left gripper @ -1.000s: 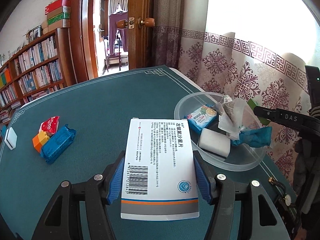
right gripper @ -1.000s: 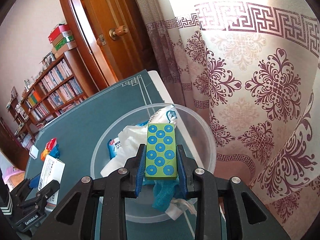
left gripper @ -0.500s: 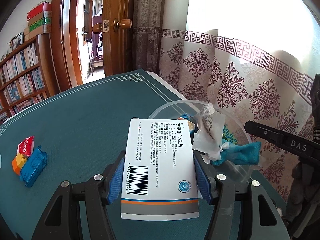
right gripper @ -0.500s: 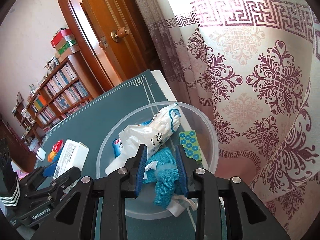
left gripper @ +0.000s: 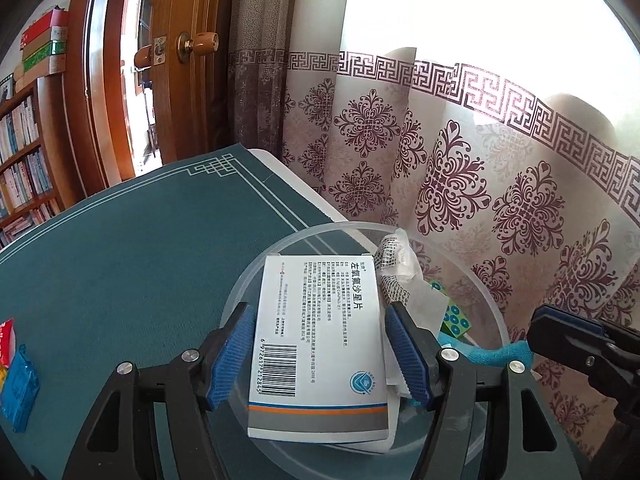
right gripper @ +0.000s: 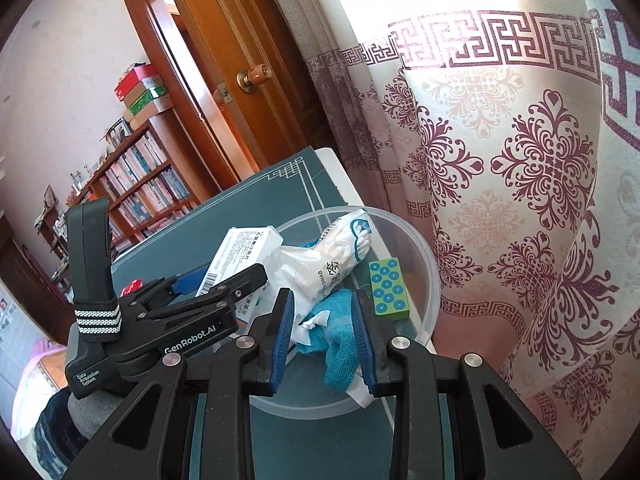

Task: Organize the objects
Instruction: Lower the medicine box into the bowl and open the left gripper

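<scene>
Left wrist view: my left gripper (left gripper: 318, 356) is spreading, pads just clear of the medicine box (left gripper: 320, 344) over the clear bowl (left gripper: 486, 300), lower centre; it may tip out. Right gripper (right gripper: 322, 338) pressed together, empty.

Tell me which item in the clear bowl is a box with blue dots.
The small green block by the bowl's right wall; the medicine box is white.

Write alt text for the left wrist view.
The left gripper, jaws opening, has a white cardboard medicine box between them above a clear round plastic bowl of packets on a teal table mat.
</scene>
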`<control>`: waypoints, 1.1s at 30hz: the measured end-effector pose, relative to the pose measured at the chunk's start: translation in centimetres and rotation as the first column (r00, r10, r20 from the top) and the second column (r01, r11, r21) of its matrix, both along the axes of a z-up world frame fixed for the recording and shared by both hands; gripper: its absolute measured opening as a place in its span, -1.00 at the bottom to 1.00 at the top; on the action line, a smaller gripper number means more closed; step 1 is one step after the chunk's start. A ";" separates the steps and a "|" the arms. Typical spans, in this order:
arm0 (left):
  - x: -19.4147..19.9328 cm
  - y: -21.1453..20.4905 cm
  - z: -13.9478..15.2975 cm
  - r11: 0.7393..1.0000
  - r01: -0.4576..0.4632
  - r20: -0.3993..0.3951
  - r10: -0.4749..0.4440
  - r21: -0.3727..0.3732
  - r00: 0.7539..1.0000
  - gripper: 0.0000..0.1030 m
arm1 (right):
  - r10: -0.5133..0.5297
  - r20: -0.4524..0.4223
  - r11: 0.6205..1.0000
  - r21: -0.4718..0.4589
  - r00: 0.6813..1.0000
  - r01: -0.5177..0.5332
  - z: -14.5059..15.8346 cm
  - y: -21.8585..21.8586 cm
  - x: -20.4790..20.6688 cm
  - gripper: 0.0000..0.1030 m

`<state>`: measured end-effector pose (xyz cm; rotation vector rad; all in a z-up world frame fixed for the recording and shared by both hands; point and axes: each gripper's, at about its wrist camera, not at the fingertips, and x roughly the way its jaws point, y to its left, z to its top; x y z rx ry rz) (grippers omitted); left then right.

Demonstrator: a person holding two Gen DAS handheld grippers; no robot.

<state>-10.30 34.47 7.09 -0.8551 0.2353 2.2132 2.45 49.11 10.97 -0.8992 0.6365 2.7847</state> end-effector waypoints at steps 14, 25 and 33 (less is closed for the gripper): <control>-0.1 -4.1 0.6 0.995 -0.094 -0.001 0.094 0.021 0.996 0.65 | 0.029 0.002 1.000 0.000 1.000 -0.029 -0.3 -1.2 0.2 -0.40; -0.6 -3.8 -1.0 0.985 -0.161 -0.041 0.159 -0.059 0.986 0.71 | 0.074 0.013 0.997 0.023 0.997 -0.074 -0.2 -3.4 0.2 -0.39; -0.1 -6.3 0.6 0.984 -0.176 -0.068 0.174 -0.017 0.982 0.82 | 0.118 0.017 0.992 0.034 0.993 -0.119 0.2 -5.5 -0.7 -0.39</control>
